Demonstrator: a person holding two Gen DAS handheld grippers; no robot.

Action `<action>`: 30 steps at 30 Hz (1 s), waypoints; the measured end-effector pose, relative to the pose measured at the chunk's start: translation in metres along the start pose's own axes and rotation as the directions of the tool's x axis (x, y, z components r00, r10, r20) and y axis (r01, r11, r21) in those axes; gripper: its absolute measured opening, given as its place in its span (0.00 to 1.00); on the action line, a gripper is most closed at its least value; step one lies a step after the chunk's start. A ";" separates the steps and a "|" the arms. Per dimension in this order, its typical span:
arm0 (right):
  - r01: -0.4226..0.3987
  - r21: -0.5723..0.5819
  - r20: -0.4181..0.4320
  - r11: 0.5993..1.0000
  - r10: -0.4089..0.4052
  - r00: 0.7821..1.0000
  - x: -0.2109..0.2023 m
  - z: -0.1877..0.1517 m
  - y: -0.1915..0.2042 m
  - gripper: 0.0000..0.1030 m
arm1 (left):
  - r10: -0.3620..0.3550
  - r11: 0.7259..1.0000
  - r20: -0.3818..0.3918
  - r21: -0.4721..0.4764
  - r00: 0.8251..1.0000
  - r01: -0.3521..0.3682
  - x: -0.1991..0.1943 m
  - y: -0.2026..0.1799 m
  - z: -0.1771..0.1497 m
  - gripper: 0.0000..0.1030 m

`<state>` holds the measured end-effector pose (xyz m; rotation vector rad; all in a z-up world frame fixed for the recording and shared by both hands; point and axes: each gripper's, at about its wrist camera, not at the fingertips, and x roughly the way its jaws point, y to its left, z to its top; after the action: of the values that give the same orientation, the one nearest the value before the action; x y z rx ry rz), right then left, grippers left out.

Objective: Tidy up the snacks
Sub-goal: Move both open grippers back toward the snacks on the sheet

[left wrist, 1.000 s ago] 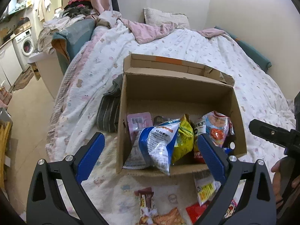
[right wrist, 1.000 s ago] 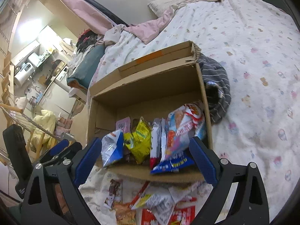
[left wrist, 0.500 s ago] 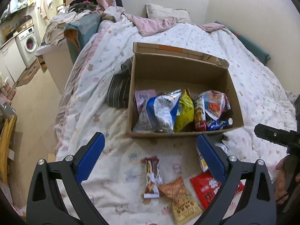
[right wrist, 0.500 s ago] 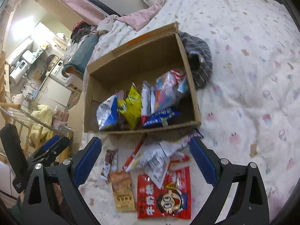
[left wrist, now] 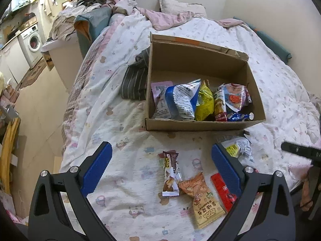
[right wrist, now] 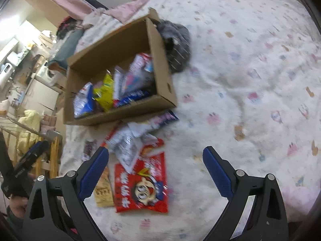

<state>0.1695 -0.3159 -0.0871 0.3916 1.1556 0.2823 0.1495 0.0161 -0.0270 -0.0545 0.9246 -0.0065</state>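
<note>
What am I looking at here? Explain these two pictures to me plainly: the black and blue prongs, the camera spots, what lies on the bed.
No robot: a person carries a two-finger tool in each hand, each with a wide-angle camera looking along its blue fingers. One picture is from the left tool, the other from the right tool. Both are open and hold nothing. On the bedspread stands a cardboard box with snack bags already inside. In front of it lie loose snacks: a chocolate bar, an orange packet and a big red bag.
</note>
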 end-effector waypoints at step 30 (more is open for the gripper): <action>0.158 -0.398 -0.338 0.904 -0.304 0.891 0.133 -0.052 0.092 0.96 | 0.035 0.985 -0.076 -0.166 0.997 -0.047 0.010 0.059 -0.013 0.95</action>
<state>0.1707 -0.1704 -0.1747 -0.1440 1.4984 0.3626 0.1437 0.0746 -0.0461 -0.1928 0.9971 0.1086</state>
